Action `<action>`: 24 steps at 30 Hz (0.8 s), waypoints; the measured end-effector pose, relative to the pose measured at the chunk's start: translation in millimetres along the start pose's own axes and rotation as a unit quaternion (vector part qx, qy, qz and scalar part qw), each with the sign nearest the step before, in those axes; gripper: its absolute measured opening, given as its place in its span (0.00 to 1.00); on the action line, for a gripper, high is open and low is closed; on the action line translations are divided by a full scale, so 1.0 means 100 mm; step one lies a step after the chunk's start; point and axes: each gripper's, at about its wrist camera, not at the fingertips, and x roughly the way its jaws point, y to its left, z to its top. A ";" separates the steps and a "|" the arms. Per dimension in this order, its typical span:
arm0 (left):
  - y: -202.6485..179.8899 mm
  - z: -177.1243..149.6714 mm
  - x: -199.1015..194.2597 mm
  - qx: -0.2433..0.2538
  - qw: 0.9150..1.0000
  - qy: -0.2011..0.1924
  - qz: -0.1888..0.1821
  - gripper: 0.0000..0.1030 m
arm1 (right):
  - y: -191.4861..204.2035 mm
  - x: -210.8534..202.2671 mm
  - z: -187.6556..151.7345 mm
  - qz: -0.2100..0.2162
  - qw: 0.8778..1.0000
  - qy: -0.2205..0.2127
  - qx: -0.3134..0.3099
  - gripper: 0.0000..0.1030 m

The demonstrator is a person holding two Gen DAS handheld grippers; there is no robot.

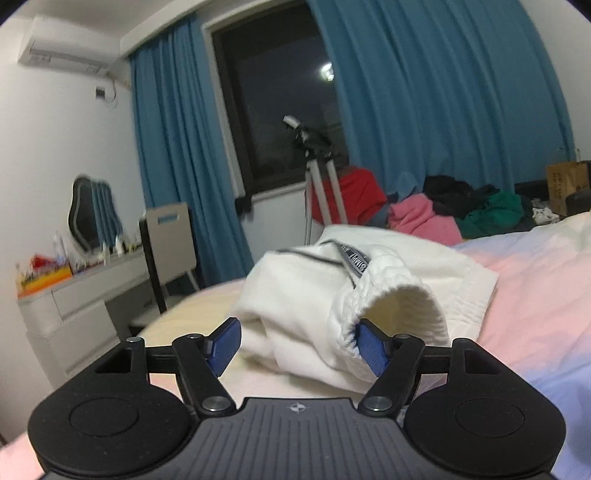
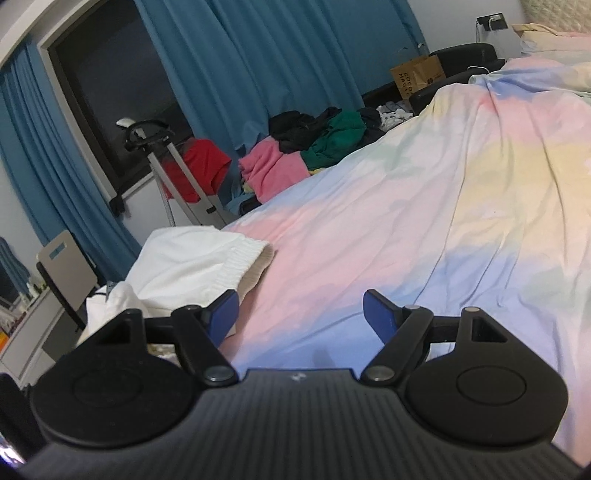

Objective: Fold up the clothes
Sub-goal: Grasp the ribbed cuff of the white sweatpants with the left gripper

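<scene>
White clothing (image 1: pixel 310 295), a bunched garment with a ribbed elastic cuff, lies on the bed (image 1: pixel 535 295) near its edge, and we see it from both wrist cameras.

Our left gripper (image 1: pixel 299 343) has its jaws apart, with a fold of the white fabric between the blue pads (image 1: pixel 373 349). The right-hand pad sits against the ribbed opening; the other pad is beside the cloth, and we cannot tell whether it presses on it. Our right gripper (image 2: pixel 301 314) stands wide open over the pastel bedcover (image 2: pixel 406 221), holding nothing; its left pad is just beside the garment's edge.

In the left wrist view the cuff opens toward the camera, and the garment's bulk runs away from us toward the window (image 1: pixel 280 110). In the right wrist view the clothing stretches across the lower left, its ribbed band pointing right across the bed.

Only the left view shows the dressing desk (image 1: pixel 74 295) with a mirror (image 1: pixel 92 214) and the air conditioner (image 1: pixel 66 48). Only the right view shows the pillow end of the bed and a wall socket (image 2: pixel 491 20). Both show the blue curtains (image 1: pixel 443 92), a tripod (image 1: pixel 325 184) and a heap of coloured clothes (image 2: pixel 306 155) beyond the bed.
</scene>
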 end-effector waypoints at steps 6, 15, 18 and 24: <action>0.07 -0.11 -0.06 -0.024 1.000 -0.010 0.000 0.71 | 0.24 0.11 -0.06 -0.008 0.998 0.013 -0.060 0.75; 0.19 -0.28 -0.02 -0.021 1.000 -0.020 -0.003 0.79 | 0.69 0.38 -0.05 0.012 0.986 0.030 -0.162 0.73; 0.19 -0.26 -0.02 -0.040 0.999 -0.024 -0.005 0.79 | 0.66 0.35 -0.03 0.007 0.987 0.025 -0.157 0.73; 0.14 -0.10 0.01 -0.082 0.996 -0.036 -0.018 0.62 | 0.39 0.36 0.00 -0.029 0.994 0.026 -0.099 0.73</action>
